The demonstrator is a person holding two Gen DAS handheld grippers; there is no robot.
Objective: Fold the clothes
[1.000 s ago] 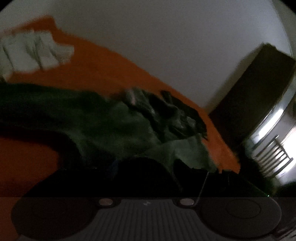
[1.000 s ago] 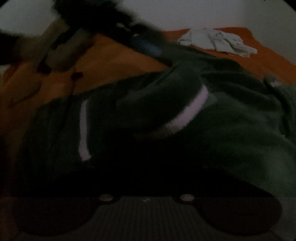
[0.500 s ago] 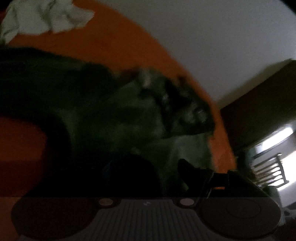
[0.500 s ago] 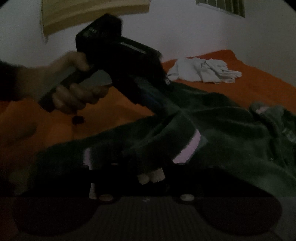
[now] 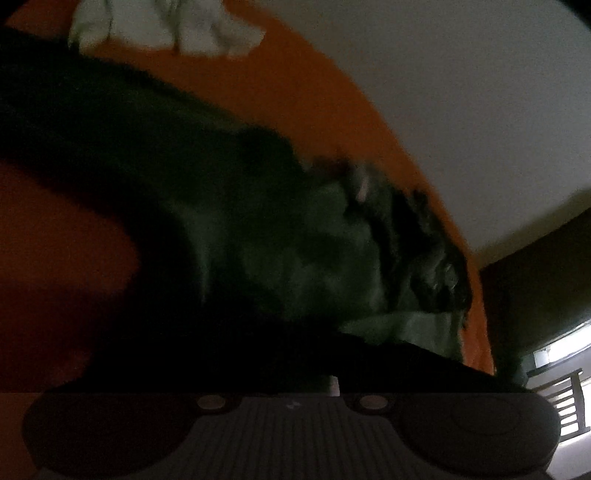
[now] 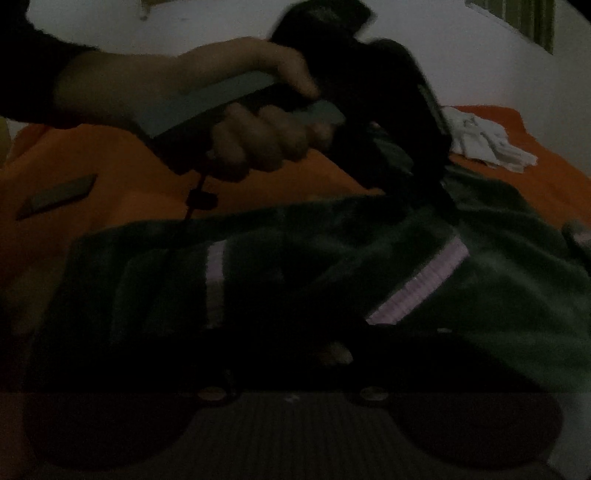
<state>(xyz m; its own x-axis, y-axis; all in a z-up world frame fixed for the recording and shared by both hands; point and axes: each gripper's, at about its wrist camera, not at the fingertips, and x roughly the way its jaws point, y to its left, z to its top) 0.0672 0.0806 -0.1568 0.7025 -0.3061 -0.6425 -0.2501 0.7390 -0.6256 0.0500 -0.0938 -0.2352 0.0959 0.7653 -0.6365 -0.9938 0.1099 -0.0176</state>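
Observation:
A dark green garment with pale pink ribbed bands lies spread on an orange bed. It also fills the left wrist view, very close and dark. In the right wrist view a hand holds the left gripper, whose tip is down in the garment's upper edge; it looks shut on the cloth. My right gripper is low at the garment's near edge, its fingers lost in shadow.
A white crumpled cloth lies at the far end of the bed, also in the left wrist view. A small flat grey object lies on the sheet at left. Dark furniture stands beyond the bed.
The left gripper has lifted and swung over the garment, pulling its upper edge. The garment's banded part has shifted. The right wrist view has dropped closer to the cloth.

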